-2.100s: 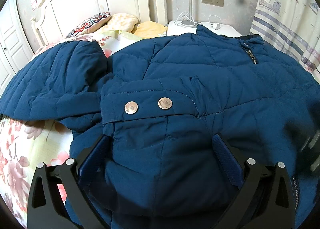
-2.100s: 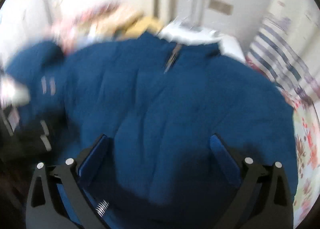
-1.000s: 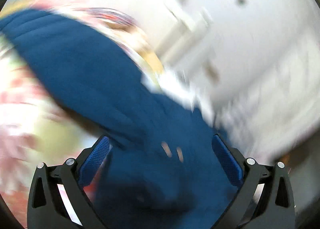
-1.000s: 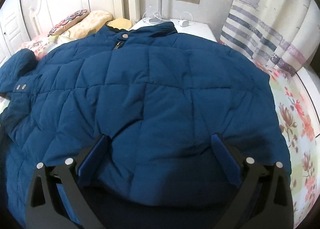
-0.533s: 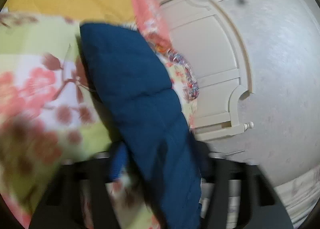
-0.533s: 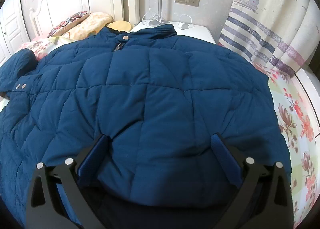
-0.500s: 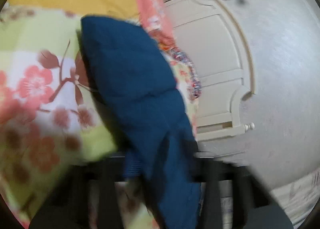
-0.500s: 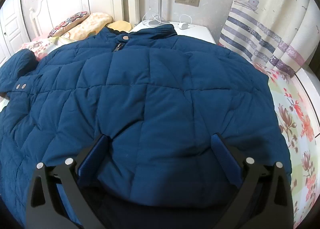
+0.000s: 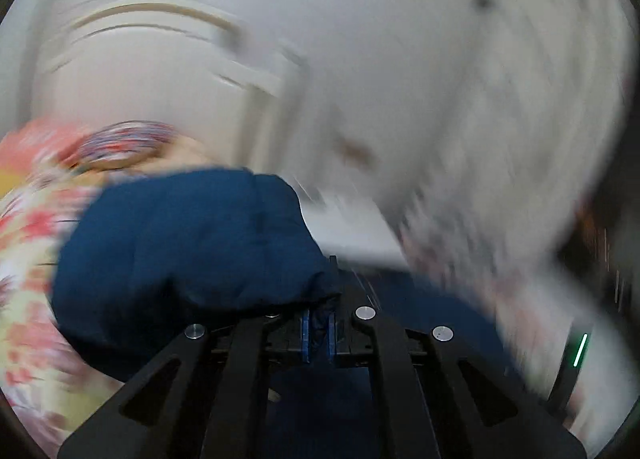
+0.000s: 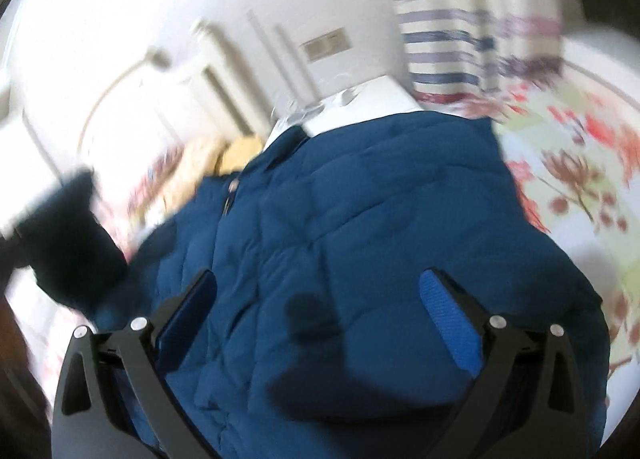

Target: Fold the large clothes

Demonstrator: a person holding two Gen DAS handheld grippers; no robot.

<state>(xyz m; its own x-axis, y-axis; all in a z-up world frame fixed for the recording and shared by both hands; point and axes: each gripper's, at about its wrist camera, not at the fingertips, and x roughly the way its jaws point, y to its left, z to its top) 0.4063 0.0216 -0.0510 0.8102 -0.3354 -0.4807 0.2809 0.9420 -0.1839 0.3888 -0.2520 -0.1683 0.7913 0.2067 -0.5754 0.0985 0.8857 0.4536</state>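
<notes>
Between the pressed-together jaws of the left gripper (image 9: pixel 316 333): a pinched fold of the blue quilted jacket (image 10: pixel 360 251), sleeve (image 9: pixel 188 251) bunched just ahead and left of the pads.

Ahead of the spread, empty jaws of the right gripper (image 10: pixel 316 319): jacket body lying flat on the floral bedspread (image 10: pixel 576 163), collar (image 10: pixel 280 147) at the far end, nothing gripped. Probably soft, puffy and bulky, light for its bulk, somewhat slick, prone to springing back; best taken at a seam, cuff or hem edge, not at the padded middle. Left view only: the pinch itself, close and blurred. Right view only: whole spread of the garment, plus the lifted sleeve as a dark blur far left of the jaws.
</notes>
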